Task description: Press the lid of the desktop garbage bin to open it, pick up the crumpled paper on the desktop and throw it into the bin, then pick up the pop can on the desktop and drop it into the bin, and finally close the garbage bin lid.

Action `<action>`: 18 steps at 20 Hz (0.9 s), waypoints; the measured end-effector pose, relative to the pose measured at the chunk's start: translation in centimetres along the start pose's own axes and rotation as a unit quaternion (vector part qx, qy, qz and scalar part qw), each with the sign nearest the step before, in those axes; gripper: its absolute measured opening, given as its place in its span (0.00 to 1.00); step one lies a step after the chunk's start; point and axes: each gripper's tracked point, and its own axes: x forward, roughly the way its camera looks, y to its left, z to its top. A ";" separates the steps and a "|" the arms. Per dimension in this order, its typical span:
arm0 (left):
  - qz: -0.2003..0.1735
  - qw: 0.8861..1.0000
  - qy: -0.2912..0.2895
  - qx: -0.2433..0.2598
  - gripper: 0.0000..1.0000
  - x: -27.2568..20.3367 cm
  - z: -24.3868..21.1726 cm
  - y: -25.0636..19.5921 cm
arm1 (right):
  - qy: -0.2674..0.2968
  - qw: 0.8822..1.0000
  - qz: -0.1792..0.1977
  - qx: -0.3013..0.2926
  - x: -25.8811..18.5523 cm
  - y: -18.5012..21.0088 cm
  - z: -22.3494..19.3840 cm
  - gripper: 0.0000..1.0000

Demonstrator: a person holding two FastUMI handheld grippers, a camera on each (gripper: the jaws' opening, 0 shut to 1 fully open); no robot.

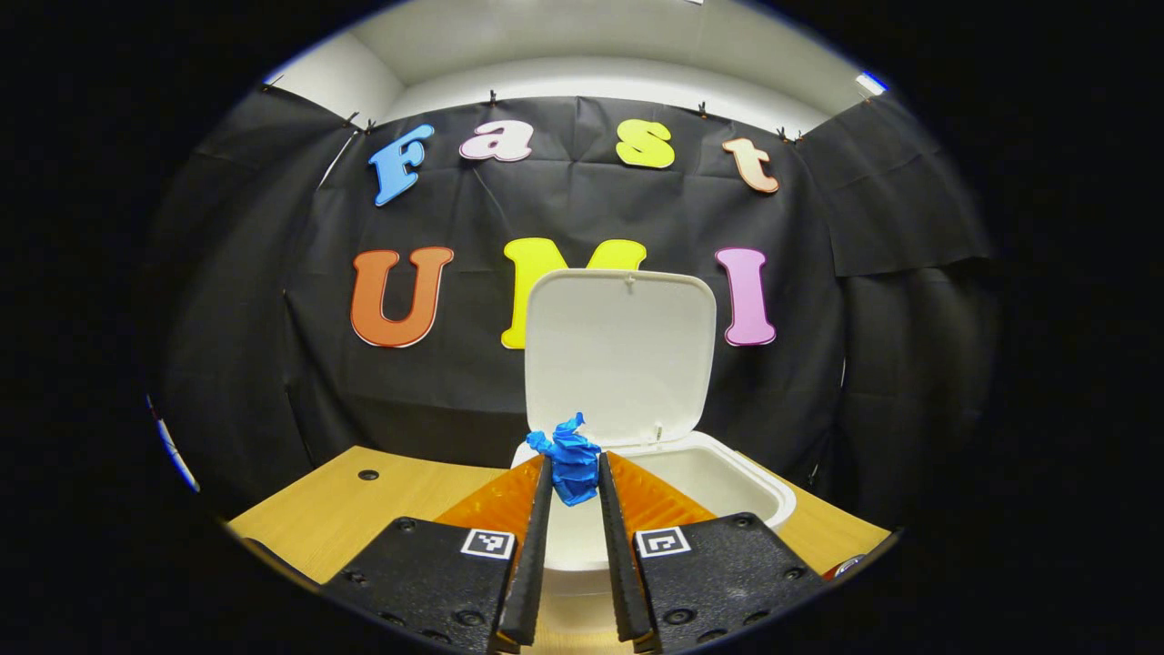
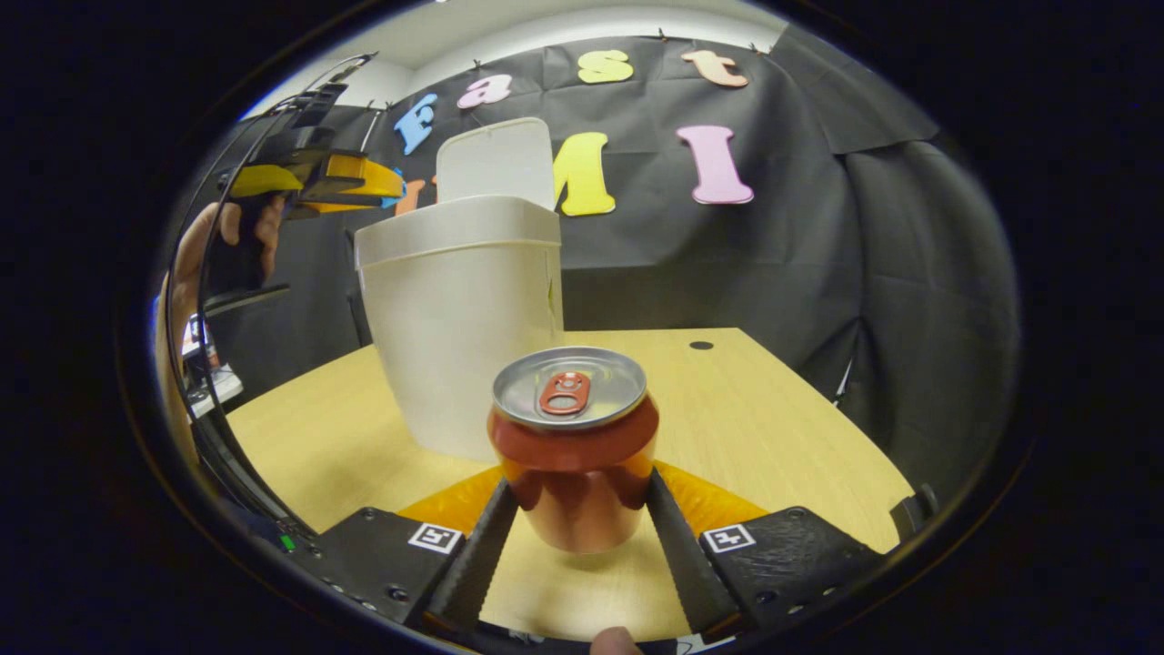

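Left claw [image 1: 575,482]: both fingers pressed on the blue crumpled paper [image 1: 567,462], which sticks up from between the tips at lower centre of the left gripper view. The paper hangs above the near rim of the white bin [image 1: 727,487]. The lid [image 1: 618,355] stands upright behind the opening, at centre frame. The bin sits on the wooden surface [image 1: 336,514], which has a small dark hole [image 1: 367,475] at lower left.

Right claw [image 2: 576,509]: fingers on either side of the red can [image 2: 573,446], at lower centre of the right gripper view. Both fingers look touching the can's sides, but I cannot tell whether they press on it. The can stands upright, base on the surface [image 2: 773,428], silver top and red tab facing up. The bin [image 2: 464,327] stands just behind the can, left of centre, lid [image 2: 496,162] raised. In the upper left of this view, the left claw [image 2: 377,186] is held by a hand [image 2: 214,250] above the bin's left rim. A dark hole [image 2: 701,346] marks the surface right of the bin.
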 end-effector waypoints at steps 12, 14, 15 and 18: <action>-0.013 1.000 0.029 -0.001 0.92 1.7 -1.4 -0.9 | -0.008 1.000 0.009 0.003 -0.1 -0.1 1.0 0.81; -0.008 1.000 0.026 0.002 0.97 1.5 -1.2 -0.6 | -0.010 1.000 0.010 0.006 -0.1 -0.2 1.3 0.81; -0.005 1.000 0.024 0.004 0.97 1.4 -1.0 -0.5 | -0.012 1.000 0.009 0.005 -0.2 -0.2 1.4 0.81; -0.001 1.000 0.013 0.008 0.98 0.8 -0.4 -0.1 | -0.018 1.000 0.010 0.001 -0.4 -0.1 2.0 0.81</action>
